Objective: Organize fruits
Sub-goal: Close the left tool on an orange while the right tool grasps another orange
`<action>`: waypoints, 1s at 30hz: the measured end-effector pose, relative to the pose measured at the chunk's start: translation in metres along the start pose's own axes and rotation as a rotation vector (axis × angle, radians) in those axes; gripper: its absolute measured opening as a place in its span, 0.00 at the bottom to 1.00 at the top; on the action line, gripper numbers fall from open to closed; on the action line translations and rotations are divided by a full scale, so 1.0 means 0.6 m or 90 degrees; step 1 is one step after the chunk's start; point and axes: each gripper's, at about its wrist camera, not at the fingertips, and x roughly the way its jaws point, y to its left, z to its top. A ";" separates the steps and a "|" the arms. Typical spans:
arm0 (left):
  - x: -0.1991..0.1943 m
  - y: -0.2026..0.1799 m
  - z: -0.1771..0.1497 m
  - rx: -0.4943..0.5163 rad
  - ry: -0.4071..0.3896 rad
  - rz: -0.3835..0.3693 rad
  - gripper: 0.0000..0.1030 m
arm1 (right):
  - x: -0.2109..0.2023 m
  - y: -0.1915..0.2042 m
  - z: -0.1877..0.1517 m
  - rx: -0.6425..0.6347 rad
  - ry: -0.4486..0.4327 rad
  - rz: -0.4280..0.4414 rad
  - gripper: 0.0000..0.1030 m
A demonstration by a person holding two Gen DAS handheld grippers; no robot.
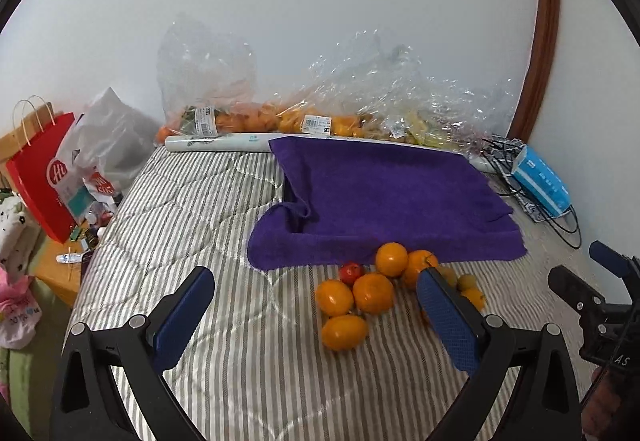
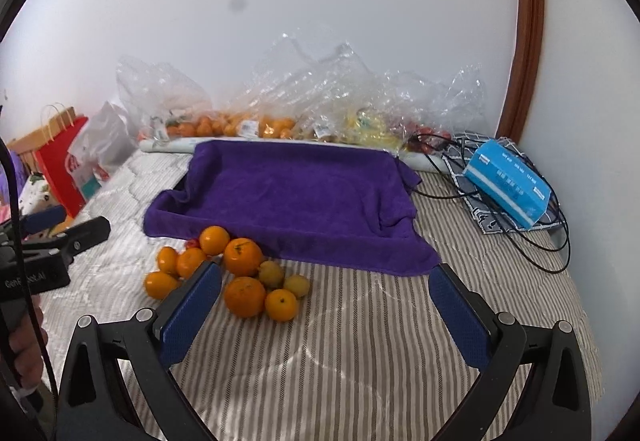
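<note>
1. Bed, left edge: a red bag and a grey bag are standing beside it, outside the work area.
2. Left claw: it is hovering wide and empty over the striped cover, its right finger reaching the pile's edge, probably readying a first pick.
3. Fruits: they are lying heaped on the cover, touching the near edge of the towel. Most are round oranges; one oval fruit is lying nearest the left camera, its long axis running left to right. A small red fruit is sitting behind.
4. Towel: it is draping a shallow tray, lining it, apparently as the fruits' soft destination; nothing is lying in it.
5. Right claw: it is hanging wide and empty, the pile just beside its left finger.
6. Far edge, along the wall: clear bags are holding more fruit.
7. Far right corner: a blue box is resting on cables.
</note>
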 end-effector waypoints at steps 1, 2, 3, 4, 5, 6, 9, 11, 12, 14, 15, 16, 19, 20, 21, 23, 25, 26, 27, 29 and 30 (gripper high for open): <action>0.013 0.001 0.002 0.002 0.008 -0.001 0.98 | 0.008 -0.002 -0.001 0.002 0.003 -0.001 0.99; 0.022 0.002 0.003 0.002 0.013 -0.003 0.98 | 0.016 -0.002 -0.002 0.006 0.004 -0.004 0.99; 0.029 0.003 0.003 0.000 0.015 -0.006 0.98 | 0.024 -0.004 -0.002 0.013 0.003 -0.005 0.99; 0.038 0.005 0.005 -0.006 0.017 -0.015 0.97 | 0.034 -0.007 -0.002 0.023 0.003 -0.001 0.99; 0.048 0.008 0.008 -0.011 0.019 -0.028 0.97 | 0.043 -0.010 -0.001 0.031 0.006 0.007 0.99; 0.056 0.007 0.011 -0.013 0.020 -0.032 0.97 | 0.053 -0.013 0.000 0.041 0.010 0.014 0.99; 0.082 0.014 0.022 -0.011 0.022 -0.024 0.94 | 0.077 -0.019 0.002 0.061 0.023 0.019 0.98; 0.099 0.020 0.029 -0.006 0.022 -0.019 0.93 | 0.094 -0.023 0.003 0.066 0.036 0.024 0.94; 0.108 0.023 0.033 0.002 0.028 -0.024 0.93 | 0.101 -0.025 0.003 0.065 0.039 0.023 0.93; 0.124 0.027 0.041 0.008 0.042 -0.032 0.93 | 0.110 -0.028 0.001 0.066 0.038 0.020 0.88; 0.132 0.031 0.044 0.001 0.044 -0.029 0.93 | 0.116 -0.029 -0.001 0.066 0.042 0.020 0.87; 0.138 0.034 0.046 -0.004 0.044 -0.027 0.92 | 0.123 -0.030 -0.003 0.065 0.048 0.024 0.86; 0.156 0.042 0.047 -0.015 0.044 -0.042 0.85 | 0.146 -0.031 -0.012 0.065 0.086 0.056 0.70; 0.160 0.044 0.045 -0.018 0.042 -0.051 0.85 | 0.153 -0.031 -0.015 0.068 0.101 0.068 0.64; 0.161 0.044 0.043 -0.018 0.040 -0.055 0.85 | 0.156 -0.030 -0.018 0.072 0.110 0.083 0.63; 0.161 0.043 0.037 -0.015 0.033 -0.062 0.84 | 0.156 -0.024 -0.026 0.070 0.115 0.108 0.60; 0.159 0.041 0.033 -0.008 0.029 -0.062 0.84 | 0.143 -0.012 -0.034 0.057 0.106 0.126 0.59; 0.157 0.041 0.033 -0.008 0.028 -0.063 0.84 | 0.138 -0.008 -0.037 0.054 0.100 0.134 0.59; 0.155 0.041 0.031 -0.009 0.027 -0.066 0.84 | 0.132 0.000 -0.041 0.046 0.097 0.141 0.60; 0.150 0.044 0.029 -0.011 0.029 -0.068 0.84 | 0.130 0.016 -0.046 0.024 0.099 0.139 0.57; 0.147 0.046 0.026 -0.013 0.028 -0.066 0.84 | 0.132 0.022 -0.050 0.014 0.099 0.135 0.54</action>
